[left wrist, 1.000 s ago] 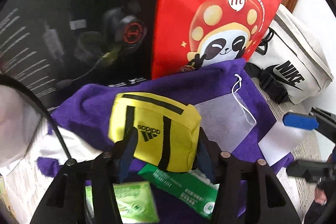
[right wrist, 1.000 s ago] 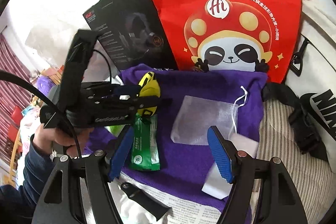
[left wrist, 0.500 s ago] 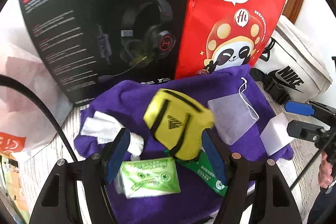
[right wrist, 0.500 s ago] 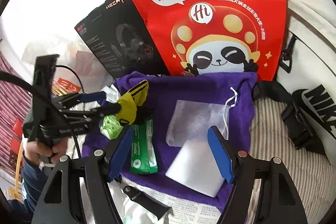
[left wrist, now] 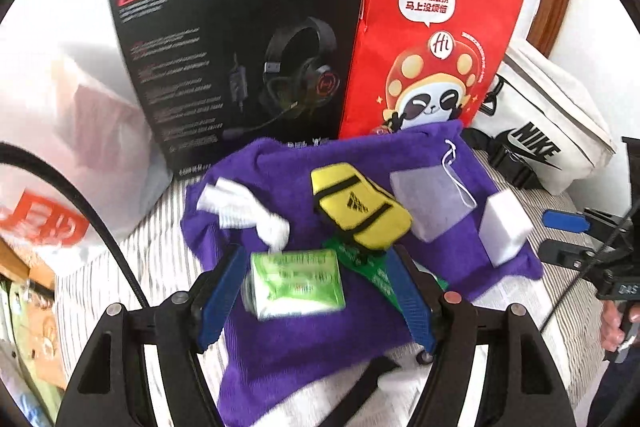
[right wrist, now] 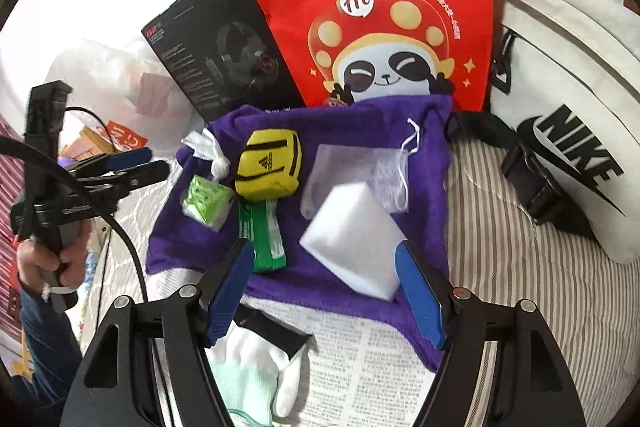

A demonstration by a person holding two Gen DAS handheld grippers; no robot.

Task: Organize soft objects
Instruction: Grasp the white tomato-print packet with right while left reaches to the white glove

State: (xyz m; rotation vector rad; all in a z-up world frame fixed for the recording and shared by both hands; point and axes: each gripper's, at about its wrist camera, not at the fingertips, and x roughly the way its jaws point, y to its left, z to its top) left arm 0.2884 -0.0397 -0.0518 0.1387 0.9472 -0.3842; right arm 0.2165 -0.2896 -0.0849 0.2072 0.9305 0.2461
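A purple cloth (left wrist: 320,343) (right wrist: 360,119) lies on the striped bed. On it rest a yellow Adidas pouch (left wrist: 360,213) (right wrist: 268,165), a green tissue pack (left wrist: 296,285) (right wrist: 206,201), a green wrapper (right wrist: 266,235), a white sponge block (right wrist: 354,241) (left wrist: 504,223), a mesh drawstring bag (right wrist: 352,163) (left wrist: 430,197) and a white rolled cloth (left wrist: 244,207). My left gripper (left wrist: 316,303) is open and empty, with the tissue pack between its fingers. My right gripper (right wrist: 326,289) is open and empty, just in front of the sponge block.
A black headset box (left wrist: 240,59), a red panda bag (left wrist: 432,39) and a white Nike bag (right wrist: 568,131) stand behind the cloth. A white glove (right wrist: 256,371) and newspaper (right wrist: 360,355) lie in front. Clutter sits at the left.
My left gripper let go of the yellow pouch and drew back; the pouch now lies on the cloth. My right gripper moved forward toward the white sponge block.
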